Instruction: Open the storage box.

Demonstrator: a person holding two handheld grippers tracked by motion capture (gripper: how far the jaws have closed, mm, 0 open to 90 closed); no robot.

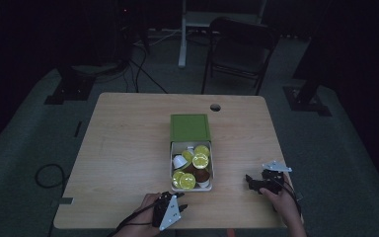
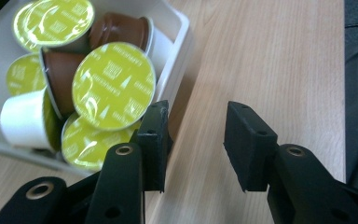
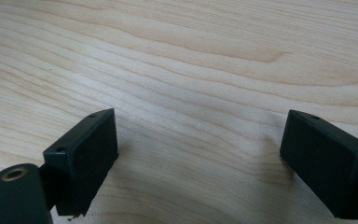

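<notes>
A white tray (image 1: 212, 168) sits mid-table, filled with several coffee capsules (image 1: 191, 170). Most have yellow-green foil lids (image 2: 114, 86), with brown (image 2: 119, 28) and white (image 2: 23, 119) cups among them. A green box (image 1: 190, 127) butts against the tray's far end. My left gripper (image 1: 178, 202) lies near the front edge, just short of the tray's near end. In the left gripper view its jaws (image 2: 196, 140) stand apart over bare wood, and the tray's corner (image 2: 182, 32) is beside the left jaw. My right gripper (image 1: 250, 182) is right of the tray, its jaws (image 3: 198, 154) wide open over bare tabletop.
The wooden table (image 1: 128, 148) has a cable hole (image 1: 215, 107) near its far edge. Beyond it stand a dark folding chair (image 1: 239, 49) and a white stand (image 1: 182, 34). Cables lie on the floor at left (image 1: 49, 175). The room is dim.
</notes>
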